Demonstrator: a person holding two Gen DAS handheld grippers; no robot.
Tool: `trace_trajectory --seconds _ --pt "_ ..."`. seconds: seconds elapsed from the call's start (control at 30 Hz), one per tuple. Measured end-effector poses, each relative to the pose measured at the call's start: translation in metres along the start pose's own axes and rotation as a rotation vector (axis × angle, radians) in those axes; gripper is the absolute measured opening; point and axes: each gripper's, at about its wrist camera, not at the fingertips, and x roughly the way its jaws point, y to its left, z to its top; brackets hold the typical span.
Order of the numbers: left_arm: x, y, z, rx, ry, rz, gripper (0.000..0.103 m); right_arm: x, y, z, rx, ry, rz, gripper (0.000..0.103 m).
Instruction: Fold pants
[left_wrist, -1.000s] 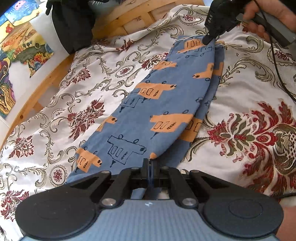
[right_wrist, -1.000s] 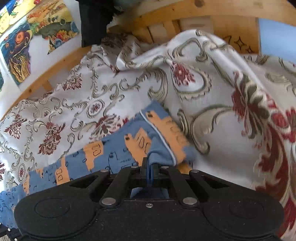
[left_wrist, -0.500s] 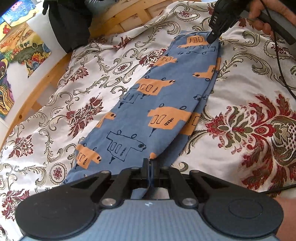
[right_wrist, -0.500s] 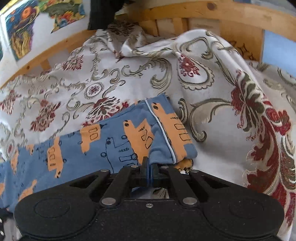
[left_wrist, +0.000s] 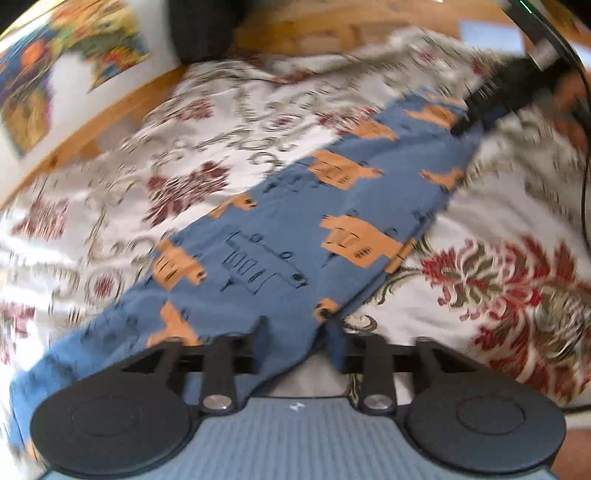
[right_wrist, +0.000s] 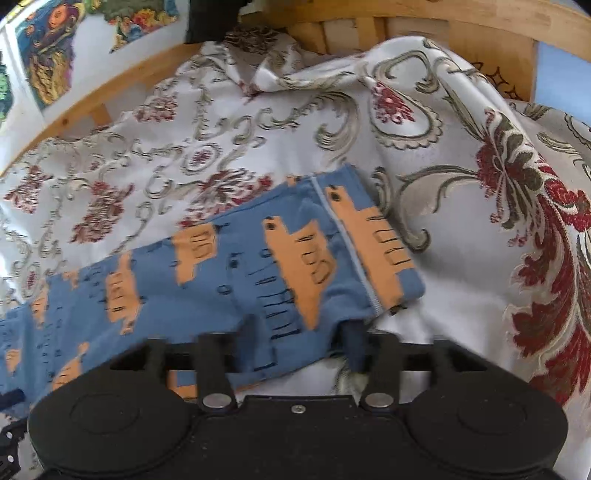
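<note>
Left wrist view, blue pants (left_wrist: 295, 229) with orange prints, folded lengthwise on a floral bedspread (left_wrist: 498, 236), stretching toward 1 o'clock, left gripper (left_wrist: 297, 341) spread, right gripper (right_wrist: 301, 341) spread over the waistband.

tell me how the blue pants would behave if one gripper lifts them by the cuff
The blue pants look thin and floppy, so they would probably drape and unfold. They seem light, lying flat over the bedspread. Its wrinkles suggest pushing would bunch both fabrics.

A white bedspread (right_wrist: 280, 155) with red flowers and grey scrolls covers the bed, bunched near the wooden bed frame (right_wrist: 424, 22). Colourful pictures (right_wrist: 48, 62) hang on the wall. A dark garment (left_wrist: 201, 29) hangs at the frame.
</note>
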Motion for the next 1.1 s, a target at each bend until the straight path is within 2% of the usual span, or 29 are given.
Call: trace_trajectory --seconds 0.03,0.1,0.13,0.2,0.3,0.4,0.47,0.5,0.63,0.67,0.7,0.73,0.83,1.0,1.1 --pt "-0.006 0.006 -0.004 -0.039 -0.009 0.007 0.049 -0.004 0.004 -0.003 -0.010 -0.007 -0.006 0.077" --pt "-0.018 0.017 -0.012 -0.105 -0.015 0.044 0.049 -0.011 0.013 -0.009 -0.045 -0.027 -0.030 0.082" --pt "-0.023 0.024 -0.017 -0.155 -0.014 0.088 0.049 -0.015 0.019 -0.012 -0.068 -0.048 -0.045 0.084" --pt "-0.031 0.042 -0.025 -0.262 0.002 0.198 0.050 -0.024 0.034 -0.017 -0.143 -0.113 -0.064 0.087" --pt "-0.042 0.075 -0.040 -0.459 0.039 0.446 0.050 -0.027 0.056 -0.022 -0.269 -0.184 -0.041 0.091" --pt "-0.046 0.112 -0.051 -0.606 0.074 0.602 0.050 -0.020 0.081 -0.024 -0.397 -0.187 0.033 0.092" --pt "-0.045 0.130 -0.053 -0.638 0.086 0.648 0.048 -0.014 0.095 -0.025 -0.467 -0.180 0.079 0.092" --pt "-0.043 0.137 -0.051 -0.644 0.093 0.653 0.042 -0.011 0.101 -0.025 -0.488 -0.172 0.096 0.092" --pt "-0.031 0.150 -0.044 -0.633 0.135 0.591 0.041 -0.009 0.111 -0.032 -0.539 -0.167 0.136 0.092" --pt "-0.026 0.147 -0.045 -0.624 0.150 0.597 0.041 -0.008 0.110 -0.034 -0.540 -0.161 0.136 0.092" --pt "-0.022 0.145 -0.045 -0.612 0.160 0.606 0.037 -0.006 0.109 -0.035 -0.537 -0.153 0.134 0.092" --pt "-0.019 0.145 -0.044 -0.605 0.177 0.620 0.023 -0.003 0.108 -0.035 -0.528 -0.140 0.133 0.092" --pt "-0.017 0.146 -0.046 -0.598 0.190 0.652 0.022 0.002 0.104 -0.038 -0.519 -0.120 0.117 0.092" --pt "-0.020 0.140 -0.029 -0.428 0.208 0.781 0.022 0.017 0.100 -0.041 -0.500 -0.070 0.071 0.091" --pt "-0.005 0.142 -0.033 -0.348 0.306 0.765 0.022 0.027 0.100 -0.048 -0.526 -0.028 0.043 0.092"
